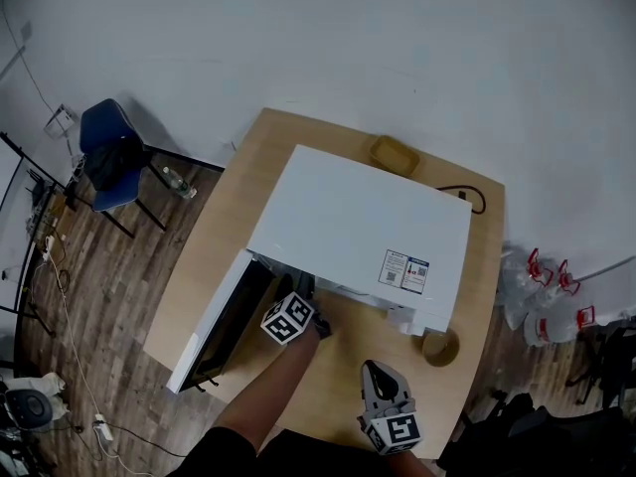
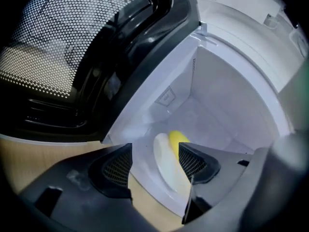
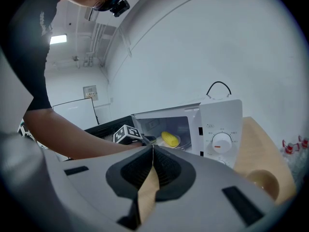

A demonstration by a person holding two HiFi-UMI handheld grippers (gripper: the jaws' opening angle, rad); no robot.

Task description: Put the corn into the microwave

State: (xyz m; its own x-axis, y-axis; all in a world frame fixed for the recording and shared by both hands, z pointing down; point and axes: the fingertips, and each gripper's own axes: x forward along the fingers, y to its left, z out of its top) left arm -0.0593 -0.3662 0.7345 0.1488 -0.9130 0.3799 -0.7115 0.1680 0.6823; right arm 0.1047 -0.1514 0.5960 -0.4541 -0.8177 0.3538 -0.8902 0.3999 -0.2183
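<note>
The yellow corn (image 2: 177, 139) lies on a white plate (image 2: 163, 166) inside the white microwave (image 1: 358, 227). The microwave's door (image 1: 224, 326) hangs wide open to the left. My left gripper (image 2: 154, 170) is at the mouth of the oven, open, with nothing between its pads; the corn lies just beyond its tips, apart from them. In the right gripper view the corn (image 3: 169, 139) shows in the cavity with the left gripper (image 3: 145, 139) in front of it. My right gripper (image 3: 152, 151) stays back over the table, shut and empty, and appears in the head view (image 1: 374, 368) near the front edge.
A small tan bowl (image 1: 438, 347) stands on the wooden table (image 1: 467, 296) by the microwave's right front corner. A yellow tray (image 1: 395, 154) and a black cable (image 1: 475, 199) lie behind the oven. A blue chair (image 1: 109, 152) stands at the left on the floor.
</note>
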